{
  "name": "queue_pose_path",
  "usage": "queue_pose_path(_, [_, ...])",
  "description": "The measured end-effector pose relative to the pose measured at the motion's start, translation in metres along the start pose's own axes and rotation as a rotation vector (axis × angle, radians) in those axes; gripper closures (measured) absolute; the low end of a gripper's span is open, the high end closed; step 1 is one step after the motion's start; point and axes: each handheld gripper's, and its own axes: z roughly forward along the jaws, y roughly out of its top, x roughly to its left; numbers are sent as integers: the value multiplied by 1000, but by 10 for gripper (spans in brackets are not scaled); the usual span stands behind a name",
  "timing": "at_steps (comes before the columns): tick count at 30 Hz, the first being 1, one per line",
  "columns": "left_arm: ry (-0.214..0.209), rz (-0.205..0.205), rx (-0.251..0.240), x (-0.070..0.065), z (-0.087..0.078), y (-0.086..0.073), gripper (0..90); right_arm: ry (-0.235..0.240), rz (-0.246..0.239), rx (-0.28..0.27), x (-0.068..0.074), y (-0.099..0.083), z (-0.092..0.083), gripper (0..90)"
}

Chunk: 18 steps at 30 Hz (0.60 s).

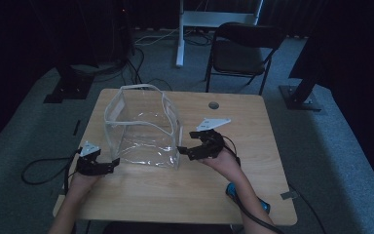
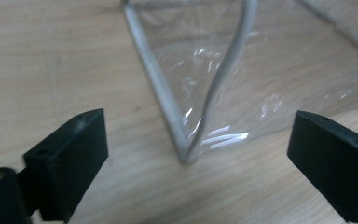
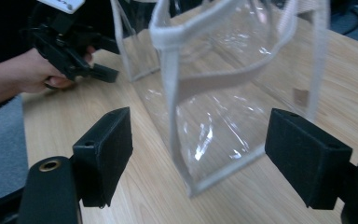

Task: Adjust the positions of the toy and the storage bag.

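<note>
With both the left gripper (image 1: 108,165) and right gripper (image 1: 184,152) spread wide and empty beside the upright clear plastic white-trimmed tote bag (image 1: 143,127) at table centre, closing on one thin wall may collapse or tip it.

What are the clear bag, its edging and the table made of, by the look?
Clear bag: likely soft vinyl or similar plastic film, glossy; the wood grain shows through it and creases catch glints. Its edging: pale, matte band, probably woven tape or plastic binding; too blurred to tell. Table: light wood-grain top, smooth with a low sheen; probably laminate, though veneer would look alike.
</note>
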Motion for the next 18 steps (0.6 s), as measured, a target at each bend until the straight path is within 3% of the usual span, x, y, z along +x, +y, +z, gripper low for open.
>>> queue_pose_path(1, [-10,11,-23,-2,-1,3,66,1,-1,-4,0,2,3,225])
queue_pose_path(2, [-19,13,-47,-3,-1,6,126,19,9,-9,-1,8,11,230])
queue_pose_path(7, [-43,24,-53,-5,1,12,157,51,17,-11,-2,16,21,251])
queue_pose_path(10, [-56,24,-68,-6,2,13,238,63,11,-10,-1,20,25,271])
queue_pose_path(18, [-31,29,-134,-8,2,14,407,75,21,-14,-1,29,33,398])
